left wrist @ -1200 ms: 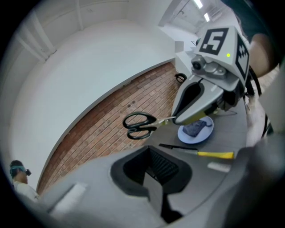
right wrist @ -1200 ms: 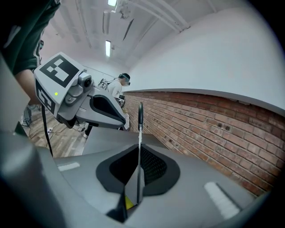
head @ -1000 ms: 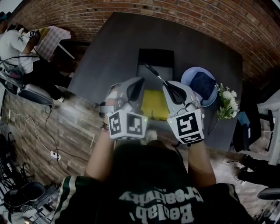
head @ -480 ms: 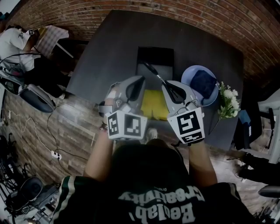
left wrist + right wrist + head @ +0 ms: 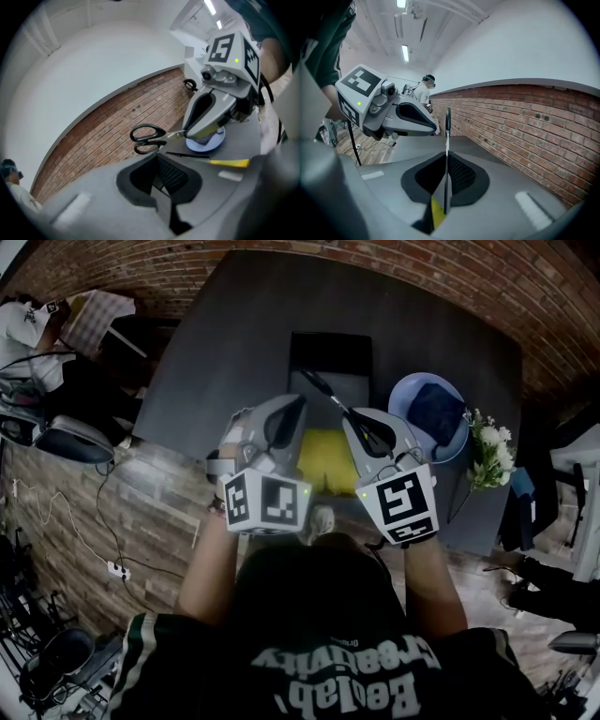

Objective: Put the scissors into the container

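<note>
The scissors (image 5: 149, 138) had glossy black plastic handles and bare metal blades. The left gripper (image 5: 292, 409) and the right gripper (image 5: 358, 420) wore smooth, matt grey plastic shells. The table (image 5: 234, 343) looked matt and smooth. At nine o'clock lay grained wood floor (image 5: 159, 493), at one o'clock a rough brick wall (image 5: 469, 282)

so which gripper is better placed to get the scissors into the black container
Right. The right gripper is clamped on the scissors by the blades, with the handles pointing at the black container just ahead. The left gripper is beside it and holds nothing.
</note>
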Action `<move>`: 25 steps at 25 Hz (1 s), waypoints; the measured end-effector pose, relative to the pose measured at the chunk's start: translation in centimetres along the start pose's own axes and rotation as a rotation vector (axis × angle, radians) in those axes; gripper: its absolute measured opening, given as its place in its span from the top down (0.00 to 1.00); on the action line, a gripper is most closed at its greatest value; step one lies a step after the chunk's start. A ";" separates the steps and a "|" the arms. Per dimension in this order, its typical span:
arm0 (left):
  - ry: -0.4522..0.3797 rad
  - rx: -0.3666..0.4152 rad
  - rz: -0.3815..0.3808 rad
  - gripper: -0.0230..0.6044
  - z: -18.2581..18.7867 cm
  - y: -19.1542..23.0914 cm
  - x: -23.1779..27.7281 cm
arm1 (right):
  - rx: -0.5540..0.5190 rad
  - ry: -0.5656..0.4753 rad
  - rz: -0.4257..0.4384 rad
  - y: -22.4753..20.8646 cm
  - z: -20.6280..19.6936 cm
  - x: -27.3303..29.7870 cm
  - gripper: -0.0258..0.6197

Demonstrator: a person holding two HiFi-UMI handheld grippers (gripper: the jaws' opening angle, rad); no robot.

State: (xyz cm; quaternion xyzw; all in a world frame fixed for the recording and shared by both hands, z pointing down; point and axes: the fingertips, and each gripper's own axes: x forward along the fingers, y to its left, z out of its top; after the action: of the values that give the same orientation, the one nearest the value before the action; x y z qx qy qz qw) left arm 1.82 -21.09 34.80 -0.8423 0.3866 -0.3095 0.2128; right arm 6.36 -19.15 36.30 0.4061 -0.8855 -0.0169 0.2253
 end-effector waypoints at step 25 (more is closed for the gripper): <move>0.032 -0.019 0.007 0.96 -2.0 -1.0 -0.8 | 0.023 0.114 0.066 2.9 -5.7 2.0 0.93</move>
State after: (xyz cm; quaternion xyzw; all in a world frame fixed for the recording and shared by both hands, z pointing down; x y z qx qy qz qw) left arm 0.58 -20.13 36.55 -0.8380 0.3958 -0.3185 0.1994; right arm 5.48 -17.82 42.80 0.3796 -0.8842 0.0241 0.2712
